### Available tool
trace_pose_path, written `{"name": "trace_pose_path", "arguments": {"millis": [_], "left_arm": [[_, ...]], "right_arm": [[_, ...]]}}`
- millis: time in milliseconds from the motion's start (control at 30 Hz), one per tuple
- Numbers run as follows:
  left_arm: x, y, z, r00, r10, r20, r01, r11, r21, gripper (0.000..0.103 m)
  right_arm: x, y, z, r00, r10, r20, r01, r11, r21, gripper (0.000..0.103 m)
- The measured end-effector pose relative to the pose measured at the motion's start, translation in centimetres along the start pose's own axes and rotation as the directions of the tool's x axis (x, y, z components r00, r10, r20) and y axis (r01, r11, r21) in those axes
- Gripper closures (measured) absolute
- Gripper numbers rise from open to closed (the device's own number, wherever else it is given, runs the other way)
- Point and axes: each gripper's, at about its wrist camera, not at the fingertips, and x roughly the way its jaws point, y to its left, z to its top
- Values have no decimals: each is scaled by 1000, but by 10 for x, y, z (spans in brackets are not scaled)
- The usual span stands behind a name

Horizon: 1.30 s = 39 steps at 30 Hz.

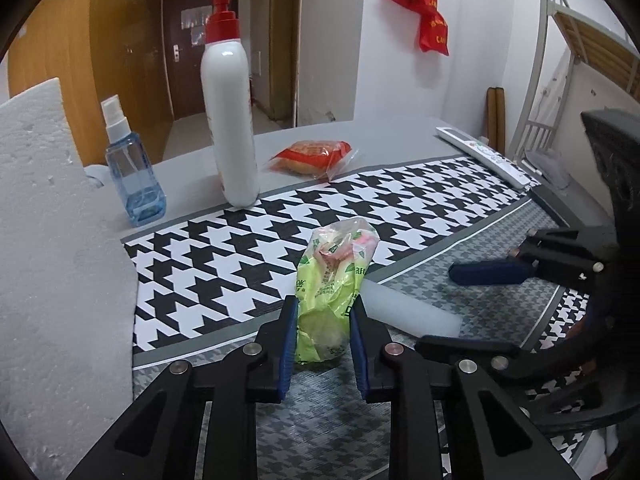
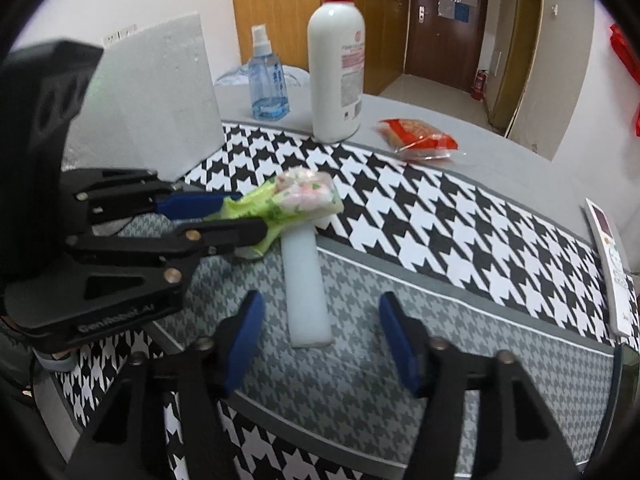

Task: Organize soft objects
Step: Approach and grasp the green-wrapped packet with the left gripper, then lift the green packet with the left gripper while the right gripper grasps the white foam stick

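The left gripper (image 1: 324, 344) has its blue pads pressed against both sides of a crumpled green plastic bag (image 1: 334, 288), gripping its near end; the far end of the bag, showing pink and white contents, lies out ahead of the fingertips on the houndstooth mat (image 1: 248, 256). Just to that gripper's right, touching the bag, lies a pale white foam block (image 2: 306, 284), its long side running back toward the right gripper (image 2: 320, 336). That gripper's jaws stand apart with nothing pressed between them, the near end of the block lying just ahead of the gap. Beyond the left gripper stand a white pump bottle (image 1: 230, 120) and, left of it, a blue spray bottle (image 1: 134, 176); a red snack packet (image 1: 310, 156) lies farther back to the right. A white foam slab (image 1: 52, 208) stands close on its left, and a white remote (image 1: 486, 156) lies far right.
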Motion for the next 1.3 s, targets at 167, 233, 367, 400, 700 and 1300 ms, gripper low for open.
{"name": "trace_pose_path", "arguments": {"millis": [167,233,367,400,700,1300], "left_arm": [[-10,2,2,999,14,30,-13,1000,-14,77],[-11,0,2,999,24,35,-24,1000,-11,77],[-10,-1,1,999,37,33,-36,999,-14,77],[-10,0,1,999,40,32,-39,999,-18,77],[-7,1,0,998,68,2,-68,997,-21,77],[14,0,-3,994,83,-74,-84,996,-10,68]], "right_arm": [[8,1,1,999,-26,-20,26,1000,0,62],[7,1,1,1000,-10,-23,11,1000,10,71],[1,1,0,1000,-20,-18,21,1000,20,81],[-2,-2,-1,999,-28,-16,29,999,33,81],[-21,-8,-16,998,-53,-43,55,998,44,80],[-3,-10,-11,999,4,-41,-2,999,33,55]]}}
